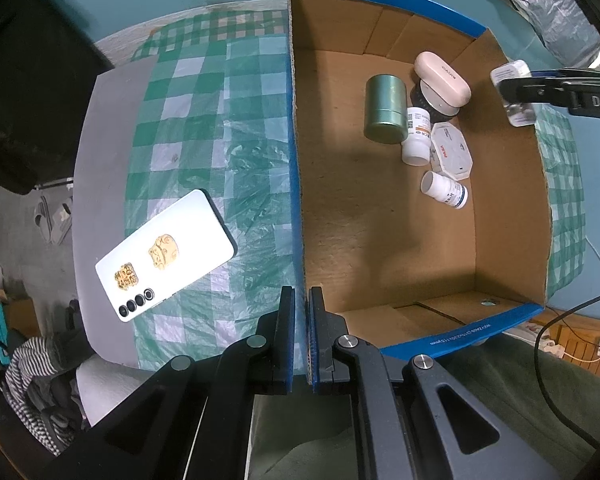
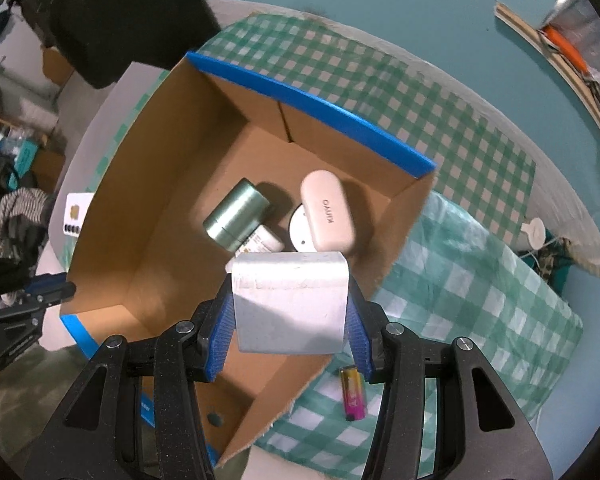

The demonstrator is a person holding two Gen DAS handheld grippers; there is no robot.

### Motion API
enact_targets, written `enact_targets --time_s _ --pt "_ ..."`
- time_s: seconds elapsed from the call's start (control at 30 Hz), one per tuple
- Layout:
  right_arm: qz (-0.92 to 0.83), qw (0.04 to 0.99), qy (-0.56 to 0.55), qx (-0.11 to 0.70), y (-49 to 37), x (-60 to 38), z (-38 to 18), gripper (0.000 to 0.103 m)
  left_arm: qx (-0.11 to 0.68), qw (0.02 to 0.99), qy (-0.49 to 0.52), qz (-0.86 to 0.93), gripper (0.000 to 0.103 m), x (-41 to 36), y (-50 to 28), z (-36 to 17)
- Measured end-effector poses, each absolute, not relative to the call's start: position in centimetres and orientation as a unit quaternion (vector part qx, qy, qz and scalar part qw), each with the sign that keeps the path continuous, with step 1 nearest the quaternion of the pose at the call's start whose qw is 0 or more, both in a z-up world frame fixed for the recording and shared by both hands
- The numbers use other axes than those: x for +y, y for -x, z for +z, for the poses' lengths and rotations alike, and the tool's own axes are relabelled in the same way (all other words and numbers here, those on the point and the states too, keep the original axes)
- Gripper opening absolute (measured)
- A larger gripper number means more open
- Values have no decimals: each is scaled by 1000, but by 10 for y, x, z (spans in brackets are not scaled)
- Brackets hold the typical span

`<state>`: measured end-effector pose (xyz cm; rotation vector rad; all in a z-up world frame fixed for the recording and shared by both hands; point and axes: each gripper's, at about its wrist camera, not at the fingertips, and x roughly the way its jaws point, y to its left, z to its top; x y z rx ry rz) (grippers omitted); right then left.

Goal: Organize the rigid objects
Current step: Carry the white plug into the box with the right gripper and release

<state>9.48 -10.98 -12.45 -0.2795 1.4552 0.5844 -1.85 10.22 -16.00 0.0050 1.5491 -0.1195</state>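
Observation:
An open cardboard box with blue edges holds a green tin, a white case, pill bottles and an octagonal white box. My left gripper is shut on the box's near left wall. My right gripper is shut on a white rectangular block, held above the box's right side; it shows in the left wrist view at the right wall. The tin and case lie below it. A white phone lies face down left of the box.
A green checked cloth covers the table. A pink and yellow lighter lies on the cloth right of the box. A dark object stands at the far left. Cables hang at the right.

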Motion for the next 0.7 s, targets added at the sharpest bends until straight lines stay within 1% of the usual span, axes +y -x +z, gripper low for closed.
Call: enact_targets --time_s 0.37,0.7 --pt "255 690 136 664 -101 -105 -143 49 700 712 -1 -54 6 103 18 -161" --pt "238 705 110 659 -106 -117 -130 49 702 710 -6 -58 6 101 16 -162"
